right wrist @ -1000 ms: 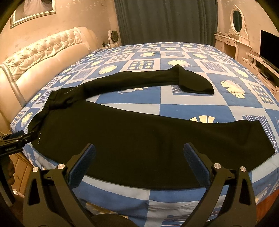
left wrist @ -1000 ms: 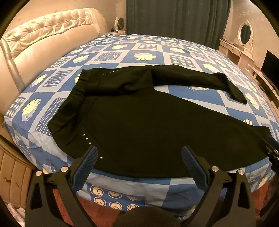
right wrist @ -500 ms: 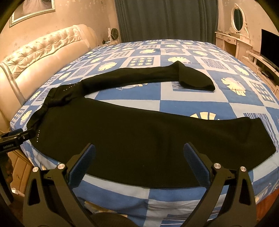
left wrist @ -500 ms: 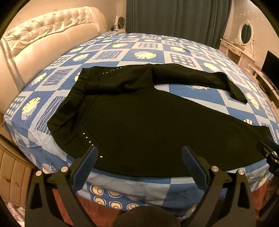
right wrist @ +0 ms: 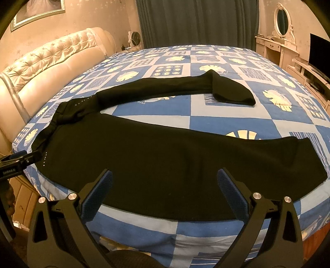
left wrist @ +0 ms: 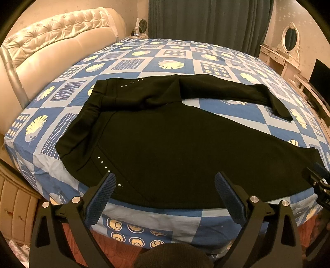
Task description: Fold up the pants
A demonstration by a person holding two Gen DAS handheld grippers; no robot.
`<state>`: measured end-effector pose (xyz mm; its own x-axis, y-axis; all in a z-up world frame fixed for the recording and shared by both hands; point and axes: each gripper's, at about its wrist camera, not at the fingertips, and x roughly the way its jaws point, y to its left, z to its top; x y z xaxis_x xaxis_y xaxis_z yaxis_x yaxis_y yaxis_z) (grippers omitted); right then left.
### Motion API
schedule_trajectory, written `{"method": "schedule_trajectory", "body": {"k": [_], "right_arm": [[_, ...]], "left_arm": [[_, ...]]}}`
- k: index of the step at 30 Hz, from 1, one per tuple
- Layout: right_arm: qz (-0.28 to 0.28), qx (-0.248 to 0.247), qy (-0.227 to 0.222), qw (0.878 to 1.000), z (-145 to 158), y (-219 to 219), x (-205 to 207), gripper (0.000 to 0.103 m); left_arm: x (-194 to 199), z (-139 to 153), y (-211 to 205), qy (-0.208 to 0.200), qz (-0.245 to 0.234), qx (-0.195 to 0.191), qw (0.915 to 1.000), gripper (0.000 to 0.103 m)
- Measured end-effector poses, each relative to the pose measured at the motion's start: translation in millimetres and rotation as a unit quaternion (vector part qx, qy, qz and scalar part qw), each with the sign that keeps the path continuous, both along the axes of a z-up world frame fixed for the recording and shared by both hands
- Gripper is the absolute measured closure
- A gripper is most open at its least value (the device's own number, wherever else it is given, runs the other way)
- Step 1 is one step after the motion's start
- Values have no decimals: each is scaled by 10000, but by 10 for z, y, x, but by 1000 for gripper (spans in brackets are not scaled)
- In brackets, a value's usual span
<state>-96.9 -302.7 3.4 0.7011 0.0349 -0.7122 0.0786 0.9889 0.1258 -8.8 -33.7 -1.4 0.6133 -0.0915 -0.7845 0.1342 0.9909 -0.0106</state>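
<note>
Black pants lie spread on the bed, waistband at the left, legs running right. The near leg lies along the bed's front edge; the far leg stretches across the bed with its cuff folded over. Small silver studs mark the hips. My left gripper is open and empty, hovering just above the near edge by the hip. My right gripper is open and empty, above the near leg's front edge. Each gripper shows at the edge of the other's view.
The bed has a blue and white patchwork sheet. A tufted cream headboard stands at the left. A dresser with oval mirror and a TV stand at the right. Dark curtains hang behind.
Both grippers have eased slightly forward toward the pants. The pants have not moved, and both grippers stay open.
</note>
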Motion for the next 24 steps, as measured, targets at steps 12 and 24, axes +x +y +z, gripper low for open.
{"method": "schedule_trajectory", "body": {"k": [12, 24], "right_arm": [[12, 54, 52, 10000, -45, 0, 2, 2], [21, 250, 224, 9994, -99, -56, 48, 2]], "left_arm": [[5, -12, -25, 26, -9, 1, 10000, 7], [4, 60, -43, 49, -391, -297, 9988, 7]]}}
